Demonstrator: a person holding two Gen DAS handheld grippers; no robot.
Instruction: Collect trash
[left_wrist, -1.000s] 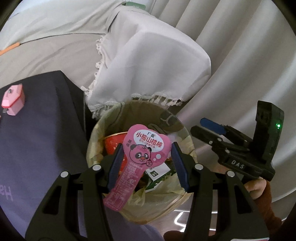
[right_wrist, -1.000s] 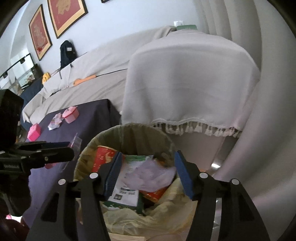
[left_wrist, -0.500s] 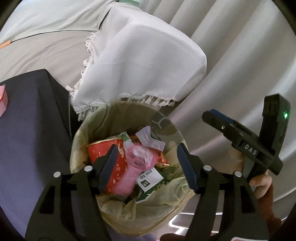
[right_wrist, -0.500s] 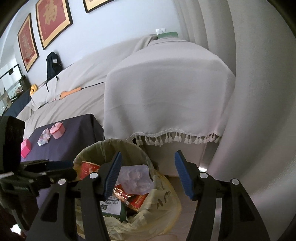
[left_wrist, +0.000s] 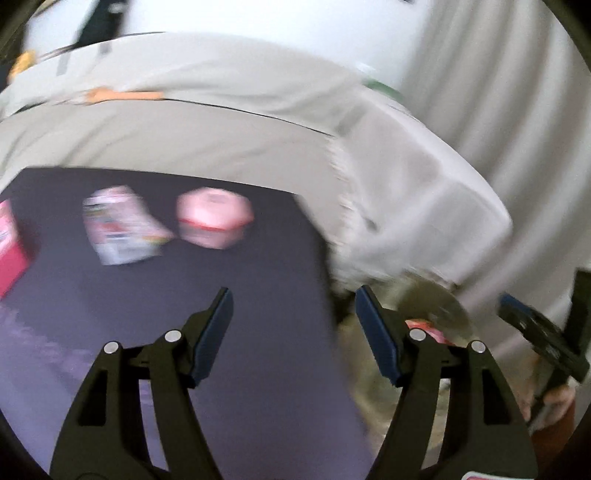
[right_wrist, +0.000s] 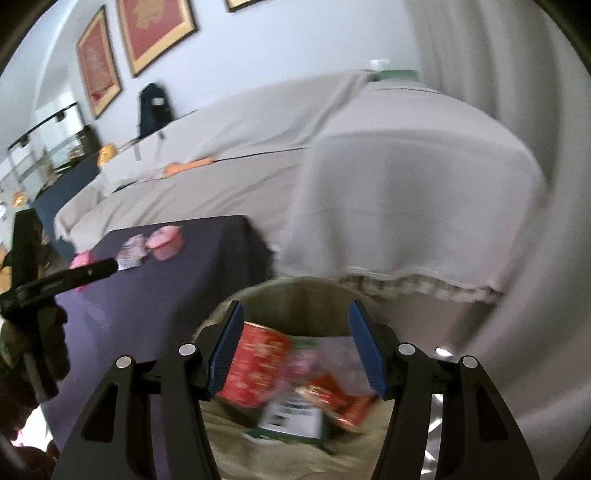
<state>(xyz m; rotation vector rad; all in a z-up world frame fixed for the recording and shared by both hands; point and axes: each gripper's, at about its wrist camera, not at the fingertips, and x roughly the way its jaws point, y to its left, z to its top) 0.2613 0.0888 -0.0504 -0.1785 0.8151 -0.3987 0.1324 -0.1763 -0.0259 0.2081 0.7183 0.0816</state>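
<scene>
My left gripper (left_wrist: 292, 291) is open and empty over the right part of the dark table (left_wrist: 258, 369). Ahead of it on the table lie a pink cup (left_wrist: 214, 218), a white wrapper (left_wrist: 122, 229) and a pink box (left_wrist: 11, 243), all blurred. The lined trash bin (left_wrist: 436, 306) stands just right of the table. My right gripper (right_wrist: 295, 304) is open above the bin (right_wrist: 295, 295), with nothing between its fingers. Inside lie a red carton (right_wrist: 255, 365), a green-white box (right_wrist: 291, 421) and a pink wrapper (right_wrist: 303, 362).
A sofa under a pale cover (right_wrist: 406, 184) with a fringed hem stands behind the bin, and curtains (left_wrist: 498, 110) hang to the right. An orange object (right_wrist: 188, 166) lies on the sofa seat. Framed pictures (right_wrist: 155, 33) hang on the wall.
The left gripper let the pink panda wrapper drop into the bin, opened wider, then swung left from over the bin to over the table. The right gripper stayed open near the bin.
</scene>
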